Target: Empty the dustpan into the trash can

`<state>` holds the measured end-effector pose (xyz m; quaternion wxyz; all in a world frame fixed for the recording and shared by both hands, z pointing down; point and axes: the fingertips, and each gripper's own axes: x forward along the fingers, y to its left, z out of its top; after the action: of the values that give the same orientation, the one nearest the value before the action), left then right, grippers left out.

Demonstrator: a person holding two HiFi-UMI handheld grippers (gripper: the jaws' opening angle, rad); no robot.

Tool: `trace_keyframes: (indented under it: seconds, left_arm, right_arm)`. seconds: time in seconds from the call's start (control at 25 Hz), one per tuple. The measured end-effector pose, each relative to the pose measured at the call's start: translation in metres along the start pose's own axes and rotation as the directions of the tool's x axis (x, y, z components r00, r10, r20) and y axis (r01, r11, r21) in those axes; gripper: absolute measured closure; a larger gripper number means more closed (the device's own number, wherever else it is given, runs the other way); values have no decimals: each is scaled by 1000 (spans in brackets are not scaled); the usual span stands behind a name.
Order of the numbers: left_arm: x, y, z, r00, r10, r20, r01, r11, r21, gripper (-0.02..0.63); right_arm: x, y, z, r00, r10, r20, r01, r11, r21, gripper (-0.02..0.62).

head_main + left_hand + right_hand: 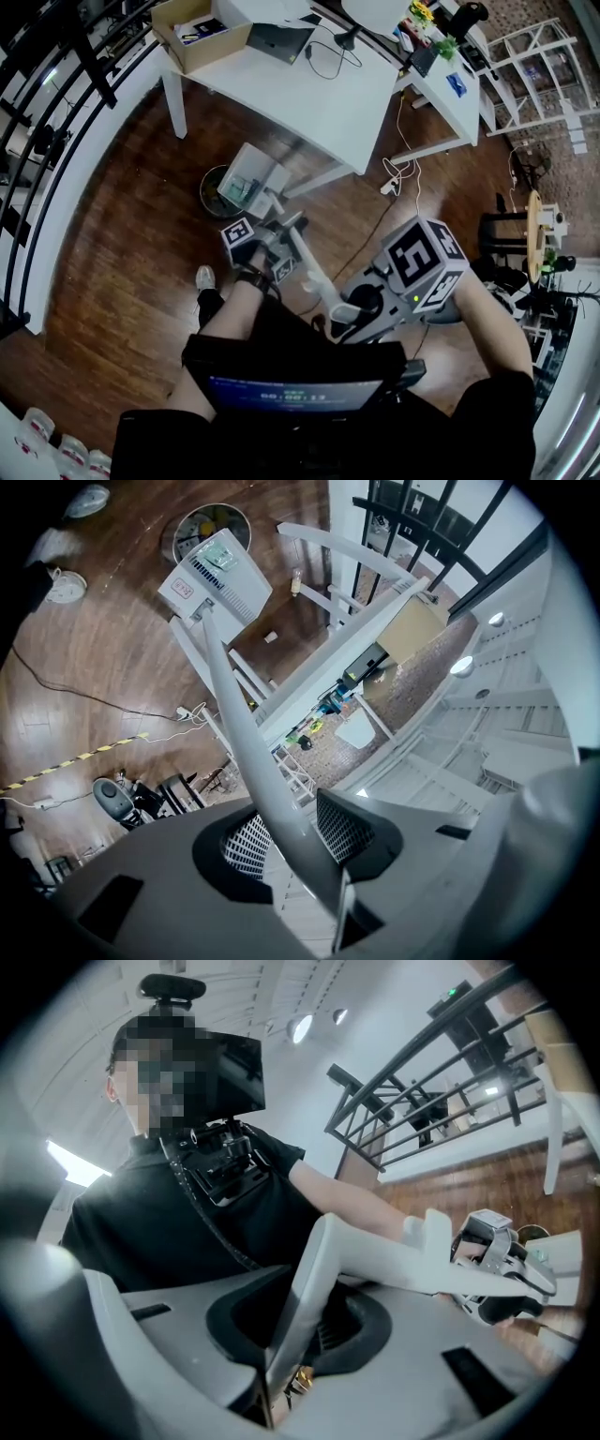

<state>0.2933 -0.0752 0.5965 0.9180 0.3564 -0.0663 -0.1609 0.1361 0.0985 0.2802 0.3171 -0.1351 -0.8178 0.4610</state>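
A white long-handled dustpan (255, 178) hangs tilted over the right rim of a round dark trash can (214, 193) on the wood floor. In the left gripper view the dustpan (216, 574) sits right in front of the trash can (210, 525), which has litter inside. Its white handle (246, 726) runs back between my left gripper's (291, 844) jaws, which are shut on it. That left gripper (267, 258) holds the handle's middle. My right gripper (298, 1327) is shut on the handle's bent upper end (375, 1260), and in the head view the right gripper (354, 314) is lower right.
A white table (328, 103) with a cardboard box (197, 33) stands behind the trash can. Cables and a power strip (392, 185) lie on the floor to the right. A black railing (37, 141) runs along the left, and bottles (47, 445) stand at the bottom left.
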Motion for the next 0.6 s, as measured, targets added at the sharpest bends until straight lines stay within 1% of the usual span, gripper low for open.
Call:
trace_keyframes:
  seconds: [0.32,0.6]
  left_arm:
    - [4,5,-3,1000,-5,3,5,1000,-7,478]
    - [11,10,-2,1000,-11,10,12,1000,-21,480]
  right_arm:
    - [2,1,-4,997,16,-76,-15,1000,18,529]
    - [3,-4,-9,987,34,-154,-29,999,36,529]
